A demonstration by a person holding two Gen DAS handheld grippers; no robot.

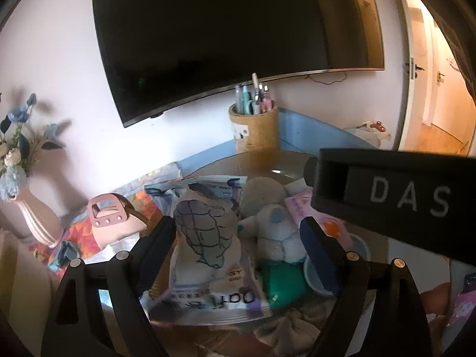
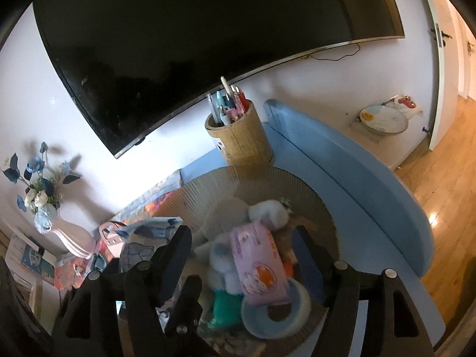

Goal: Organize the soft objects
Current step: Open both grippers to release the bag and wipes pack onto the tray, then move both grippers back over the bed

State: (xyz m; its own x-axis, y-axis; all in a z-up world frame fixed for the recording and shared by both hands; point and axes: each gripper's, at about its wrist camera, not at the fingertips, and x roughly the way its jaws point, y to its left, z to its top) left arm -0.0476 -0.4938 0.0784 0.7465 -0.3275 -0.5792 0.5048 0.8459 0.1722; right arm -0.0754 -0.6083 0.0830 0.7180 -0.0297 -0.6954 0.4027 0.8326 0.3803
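Note:
A round ribbed tray (image 2: 300, 187) holds a pile of soft things. In the left wrist view a white and purple snack bag (image 1: 205, 238) lies between the fingers of my left gripper (image 1: 238, 226), which stand wide of it: open. Beside the bag are a white and blue plush toy (image 1: 279, 232) and a teal object (image 1: 282, 282). In the right wrist view a pink tissue pack (image 2: 258, 267) rests on the pile between the fingers of my right gripper (image 2: 241, 232), with a gap on its left side: open. A pale blue ring (image 2: 276, 309) lies under the pack's near end.
A wooden pen holder (image 2: 238, 136) stands behind the tray, below a wall-mounted dark screen (image 2: 193, 29). A vase of blue flowers (image 2: 41, 196) and a pink handled bag (image 1: 110, 211) are to the left. The blue table rim (image 2: 357, 178) curves right, with a wood floor (image 2: 446, 163) beyond.

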